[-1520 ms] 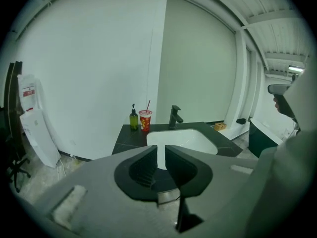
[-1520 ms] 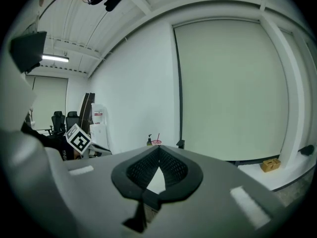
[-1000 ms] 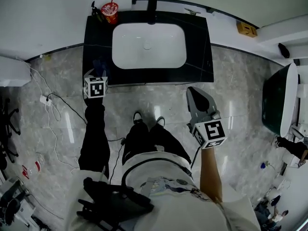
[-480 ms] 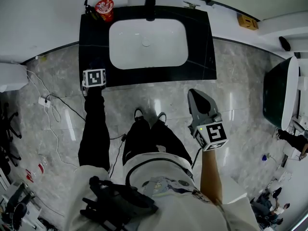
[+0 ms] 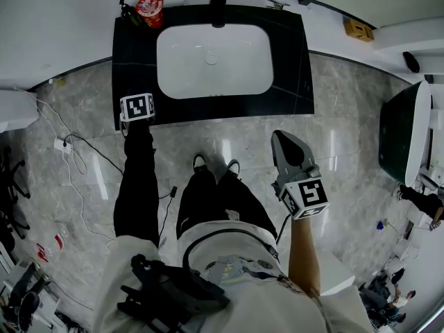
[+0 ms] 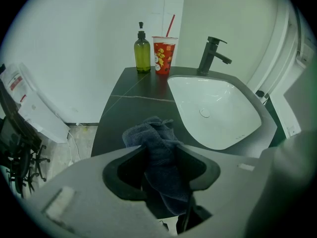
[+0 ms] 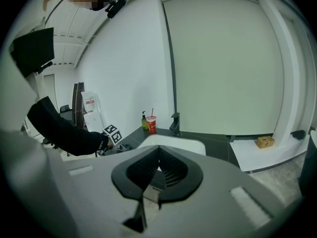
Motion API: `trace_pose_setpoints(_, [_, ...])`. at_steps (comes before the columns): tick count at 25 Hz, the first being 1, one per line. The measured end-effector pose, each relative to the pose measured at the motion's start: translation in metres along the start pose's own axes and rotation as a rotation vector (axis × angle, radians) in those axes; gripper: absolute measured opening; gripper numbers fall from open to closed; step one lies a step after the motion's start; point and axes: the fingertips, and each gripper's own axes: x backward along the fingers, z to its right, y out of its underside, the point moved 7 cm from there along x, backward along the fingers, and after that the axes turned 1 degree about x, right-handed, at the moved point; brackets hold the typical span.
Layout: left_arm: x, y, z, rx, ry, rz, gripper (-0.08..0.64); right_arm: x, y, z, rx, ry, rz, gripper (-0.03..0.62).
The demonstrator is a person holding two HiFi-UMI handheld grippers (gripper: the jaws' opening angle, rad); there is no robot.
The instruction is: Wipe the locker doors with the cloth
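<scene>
A dark blue cloth (image 6: 153, 138) is bunched between the jaws of my left gripper (image 6: 159, 148), filling the gap, with both tips against it. These jaws have just been opening a little with the cloth between them. The cloth's far end rests on the black countertop (image 6: 124, 113) near its front left corner. From the head view only the marker cube of the left gripper (image 5: 137, 107) shows, over that corner; the cloth is hidden there. My right gripper (image 5: 281, 136) hangs shut and empty in front of the counter, and its own view shows the right gripper (image 7: 158, 150) aimed at the sink. No locker doors are in view.
A white basin (image 5: 214, 61) fills the counter's middle, with a black faucet (image 5: 218, 5) behind it. A green soap bottle (image 6: 142, 51) and a red cup (image 6: 162, 54) stand at the back left. Cables (image 5: 76, 151) trail over the marble floor to the left. A small cardboard box (image 5: 358, 28) sits on the right ledge.
The left gripper has sunk onto the counter's front left corner and tipped steeper; the cloth seen above its cube earlier is now hidden in the head view. The right gripper has barely shifted.
</scene>
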Motion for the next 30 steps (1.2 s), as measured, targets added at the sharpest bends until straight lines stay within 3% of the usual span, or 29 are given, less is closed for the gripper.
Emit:
trace_pose_setpoints(11, [0.011,0.008,0.001,0.021,0.012,0.090,0.080,-0.001,0.002,-0.006,0.004,-0.016,0.013,0.005])
trace_pose_setpoints(18, [0.021,0.014,0.004,0.039,0.044,0.148,0.067,0.007,0.008,-0.002,-0.007,-0.005,0.009,0.005])
trace_pose_setpoints(30, [0.059,0.008,0.023,-0.085,0.071,0.268,0.066,0.005,0.009,-0.008,-0.017,-0.017,0.031,0.005])
